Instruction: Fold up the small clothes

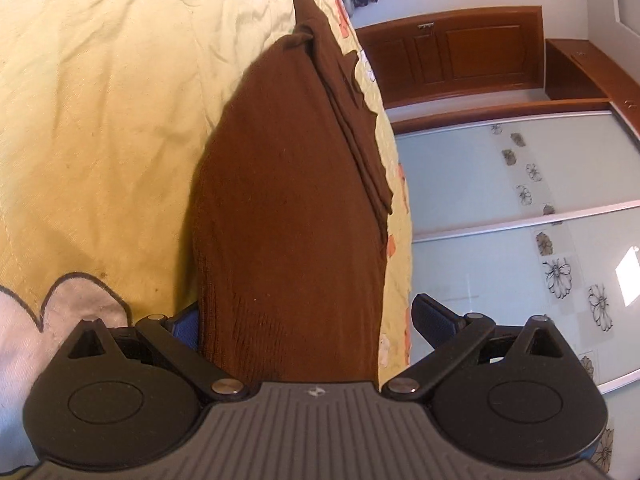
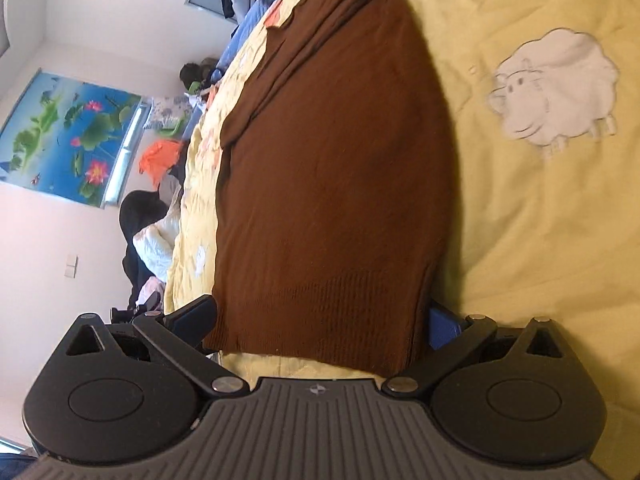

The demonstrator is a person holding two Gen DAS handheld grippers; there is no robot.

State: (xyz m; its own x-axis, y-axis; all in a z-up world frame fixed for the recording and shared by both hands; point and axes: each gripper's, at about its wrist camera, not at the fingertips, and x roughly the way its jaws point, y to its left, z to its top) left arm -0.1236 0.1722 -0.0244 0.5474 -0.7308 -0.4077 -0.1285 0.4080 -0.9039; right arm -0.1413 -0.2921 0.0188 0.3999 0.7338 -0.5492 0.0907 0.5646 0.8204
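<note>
A brown knitted garment (image 1: 292,200) lies on a yellow quilt (image 1: 100,120), folded lengthwise with layered edges along one side. It also shows in the right wrist view (image 2: 340,160). My left gripper (image 1: 308,320) is open, its jaws spread wide around the ribbed hem; one finger is under the cloth and the other finger (image 1: 436,320) stands free. My right gripper (image 2: 320,328) is open too, straddling the hem at the other corner; one finger (image 2: 196,316) is clear and the other is partly hidden behind the cloth.
The quilt (image 2: 540,220) has white sheep patches (image 2: 556,88). The bed edge runs beside the garment. Wooden door and mirrored wardrobe (image 1: 520,180) stand beyond it. Piled clothes (image 2: 160,156) and a lotus picture (image 2: 68,136) show in the right wrist view.
</note>
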